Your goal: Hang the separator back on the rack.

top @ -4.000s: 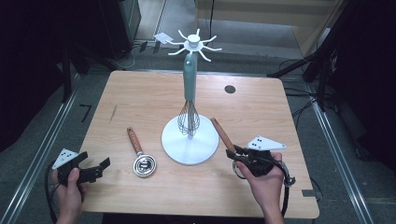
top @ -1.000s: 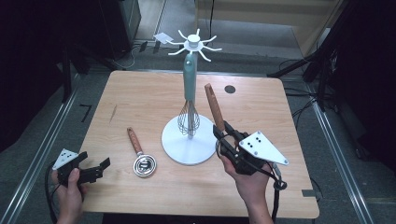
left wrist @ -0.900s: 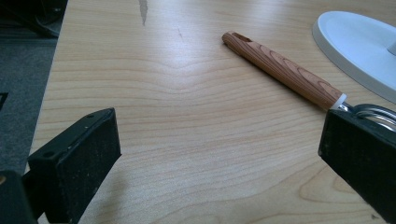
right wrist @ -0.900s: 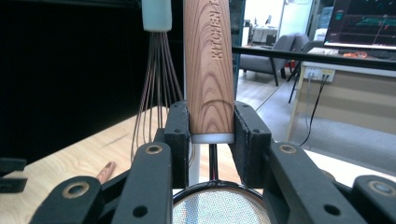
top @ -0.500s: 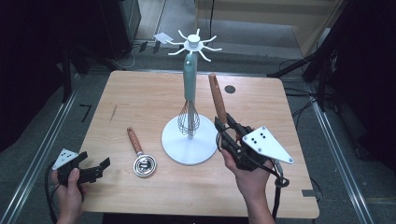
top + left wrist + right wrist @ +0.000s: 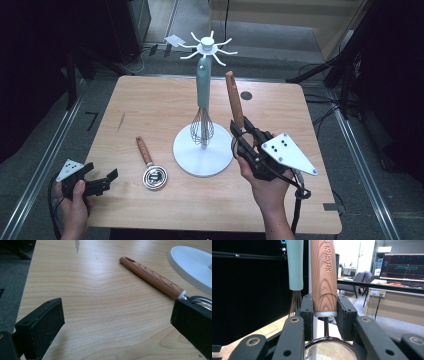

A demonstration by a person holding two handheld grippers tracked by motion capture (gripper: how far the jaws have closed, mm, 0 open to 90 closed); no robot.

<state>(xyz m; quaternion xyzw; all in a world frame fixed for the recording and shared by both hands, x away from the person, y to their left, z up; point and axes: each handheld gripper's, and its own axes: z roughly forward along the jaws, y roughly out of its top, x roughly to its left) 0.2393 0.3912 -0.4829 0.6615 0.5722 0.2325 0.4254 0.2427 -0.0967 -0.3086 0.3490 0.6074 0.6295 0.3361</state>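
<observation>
A white utensil stand (image 6: pixel 203 150) with hooks on top stands mid-table. A teal-handled whisk (image 6: pixel 202 95) hangs down along its pole. My right gripper (image 6: pixel 240 132) is shut on a wood-handled mesh strainer (image 6: pixel 234 102), held off the table just right of the stand with the handle pointing up. In the right gripper view the handle (image 6: pixel 323 277) is clamped between the jaws, the mesh bowl (image 6: pixel 328 350) below them, the whisk (image 6: pixel 295 265) close on the left. My left gripper (image 6: pixel 102 179) rests open at the front left. A second wood-handled utensil (image 6: pixel 150 167) with a round metal head lies beside the stand's base.
The left gripper view shows the lying utensil's handle (image 6: pixel 152 277) ahead to the right of my open left gripper (image 6: pixel 117 322), and the stand's base (image 6: pixel 195 262) at the upper right. A dark round hole (image 6: pixel 245 95) marks the wooden table (image 6: pixel 150 110) behind the strainer.
My right gripper has lifted the strainer off the table and tipped its handle upright, moving up and closer to the stand. The left gripper has stayed put.
</observation>
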